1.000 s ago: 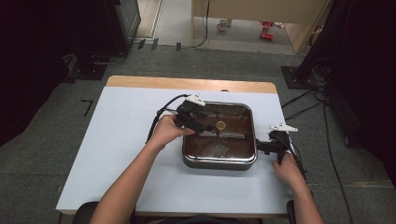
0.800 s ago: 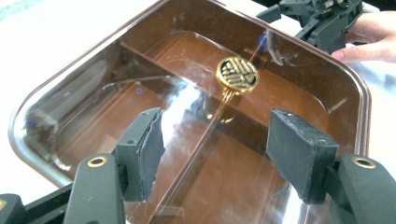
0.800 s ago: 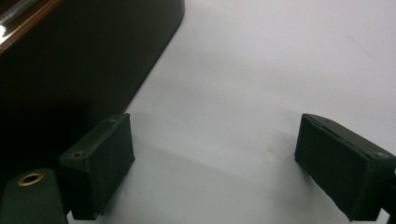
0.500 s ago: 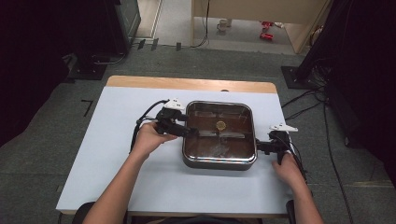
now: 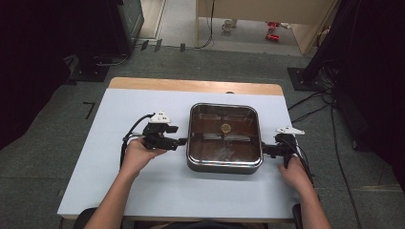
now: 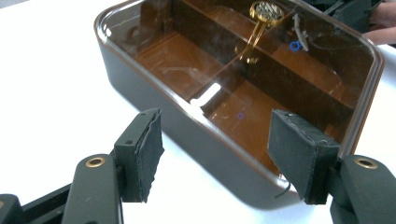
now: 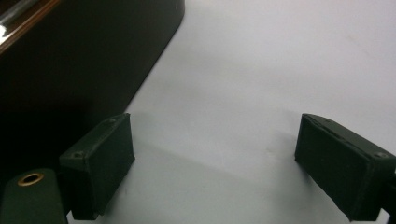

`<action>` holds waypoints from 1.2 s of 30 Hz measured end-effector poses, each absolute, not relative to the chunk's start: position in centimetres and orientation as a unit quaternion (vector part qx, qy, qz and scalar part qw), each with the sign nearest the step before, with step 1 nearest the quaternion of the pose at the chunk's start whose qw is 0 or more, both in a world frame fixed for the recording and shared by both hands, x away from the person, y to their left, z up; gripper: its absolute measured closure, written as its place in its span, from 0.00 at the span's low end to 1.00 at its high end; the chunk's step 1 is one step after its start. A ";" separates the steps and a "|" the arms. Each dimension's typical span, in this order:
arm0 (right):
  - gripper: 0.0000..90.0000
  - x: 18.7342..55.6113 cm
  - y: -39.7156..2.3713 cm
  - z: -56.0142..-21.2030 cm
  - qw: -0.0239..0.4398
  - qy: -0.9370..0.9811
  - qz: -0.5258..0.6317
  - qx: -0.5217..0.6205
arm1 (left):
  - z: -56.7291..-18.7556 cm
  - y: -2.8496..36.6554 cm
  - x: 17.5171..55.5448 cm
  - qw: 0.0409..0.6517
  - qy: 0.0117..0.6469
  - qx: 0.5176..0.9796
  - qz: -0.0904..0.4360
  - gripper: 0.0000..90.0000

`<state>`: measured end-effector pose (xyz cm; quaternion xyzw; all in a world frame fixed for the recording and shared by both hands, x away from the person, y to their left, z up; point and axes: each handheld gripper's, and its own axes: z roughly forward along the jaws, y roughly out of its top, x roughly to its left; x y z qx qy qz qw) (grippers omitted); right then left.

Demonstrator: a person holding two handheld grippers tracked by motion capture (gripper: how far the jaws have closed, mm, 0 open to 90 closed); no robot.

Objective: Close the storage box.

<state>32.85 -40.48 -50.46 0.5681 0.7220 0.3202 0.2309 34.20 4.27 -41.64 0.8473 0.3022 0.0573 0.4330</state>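
A square dark box [image 5: 224,164] with a brown see-through lid [image 5: 210,129] and a small gold knob [image 5: 225,127] stands right of the table's middle. My left gripper [image 5: 184,141] is level just off the box's left wall, open, with nothing between its jaws. In the left gripper view its pads [image 6: 144,154] frame the near wall of the box [image 6: 187,126] without touching it, and the knob [image 6: 266,10] shows beyond. My right gripper [image 5: 264,150] sits open by the right wall. In the right gripper view its jaws [image 7: 215,163] span bare table beside the box [image 7: 70,60].
The table has a pale blue-white top [image 5: 119,191] with a wooden strip [image 5: 191,86] along its far edge. Black cables [image 5: 126,143] trail from the left gripper. Dark equipment and cables [image 5: 315,105] stand on the floor around the table.
My left hand has moved left and slightly down, from over the lid's left part to the table beside the box's left wall. The right hand has stayed put.
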 end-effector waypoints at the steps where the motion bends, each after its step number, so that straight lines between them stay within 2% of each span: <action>1: 0.12 32.8 -40.5 -50.5 0.231 0.722 0.320 0.568 | -41.8 4.4 34.0 0.433 0.304 0.846 0.062 0.39; 6: 0.12 32.8 -40.6 -50.4 0.229 0.720 0.323 0.570 | -42.7 5.2 32.6 0.414 0.318 0.848 0.098 0.38; 18: 0.12 32.9 -40.5 -50.4 0.229 0.721 0.322 0.569 | -45.4 7.4 30.4 0.404 0.361 0.833 0.111 0.37; 21: 0.12 32.9 -40.5 -50.5 0.229 0.722 0.321 0.569 | -46.4 7.5 30.2 0.390 0.368 0.836 0.118 0.33; 28: 0.12 32.9 -40.5 -50.5 0.230 0.722 0.321 0.569 | -47.8 7.3 30.3 0.372 0.367 0.845 0.114 0.30; 30: 0.12 32.9 -40.5 -50.5 0.230 0.722 0.321 0.569 | -48.2 6.9 30.3 0.363 0.368 0.850 0.097 0.30; 32: 0.12 32.9 -40.5 -50.5 0.230 0.722 0.321 0.569 | -48.7 6.5 30.3 0.352 0.369 0.856 0.084 0.27; 35: 0.12 32.9 -40.5 -50.5 0.230 0.722 0.321 0.569 | -49.1 6.1 29.8 0.362 0.357 0.856 0.094 0.16; 36: 0.12 32.9 -40.5 -50.5 0.230 0.722 0.321 0.569 | -49.3 6.1 29.7 0.364 0.355 0.855 0.101 0.16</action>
